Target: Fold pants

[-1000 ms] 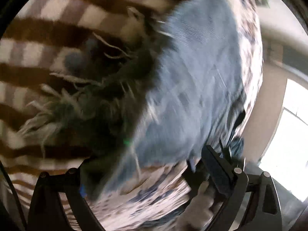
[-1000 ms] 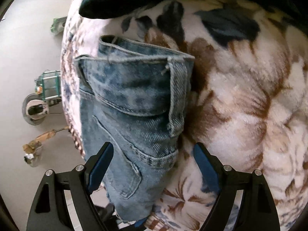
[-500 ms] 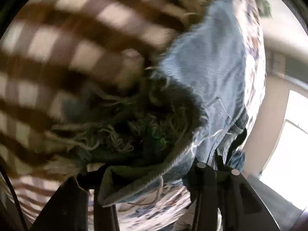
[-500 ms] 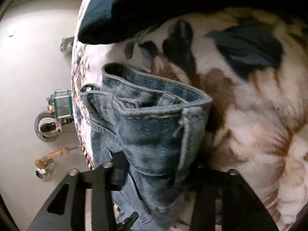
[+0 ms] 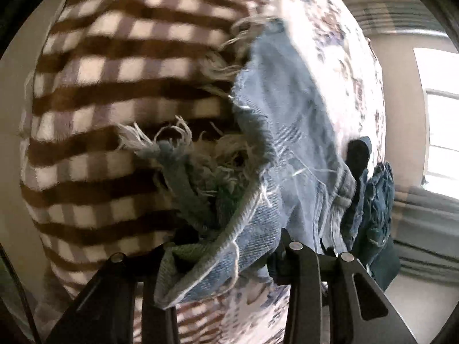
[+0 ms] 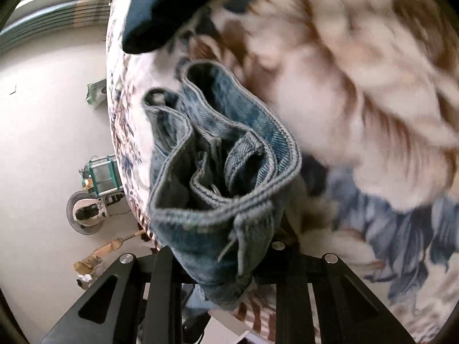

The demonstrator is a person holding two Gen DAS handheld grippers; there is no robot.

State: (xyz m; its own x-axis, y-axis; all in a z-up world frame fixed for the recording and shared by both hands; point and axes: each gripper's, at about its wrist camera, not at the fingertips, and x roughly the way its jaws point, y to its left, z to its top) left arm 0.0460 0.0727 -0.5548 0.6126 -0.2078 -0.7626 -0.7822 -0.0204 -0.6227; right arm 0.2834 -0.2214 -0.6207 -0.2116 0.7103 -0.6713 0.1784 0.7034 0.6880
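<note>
The pants are light blue jeans with frayed hems. In the left wrist view my left gripper (image 5: 221, 261) is shut on the frayed leg end (image 5: 218, 223) and holds it above the bed, and the rest of the leg (image 5: 289, 132) trails away to the right. In the right wrist view my right gripper (image 6: 226, 261) is shut on the waistband (image 6: 218, 172), which is lifted and bunched open, with belt loops showing. The middle of the jeans is hidden from both views.
A brown and cream checked blanket (image 5: 114, 91) lies left of the leg. A floral bedspread (image 6: 358, 86) covers the bed. A dark garment (image 6: 160, 8) lies at the bed's far end. A darker denim pile (image 5: 373, 200) is at right. Floor clutter and a fan (image 6: 89, 209) sit beside the bed.
Both grippers have shut on the jeans, left on the frayed hem and right on the waistband, and have lifted them off the bedspread.
</note>
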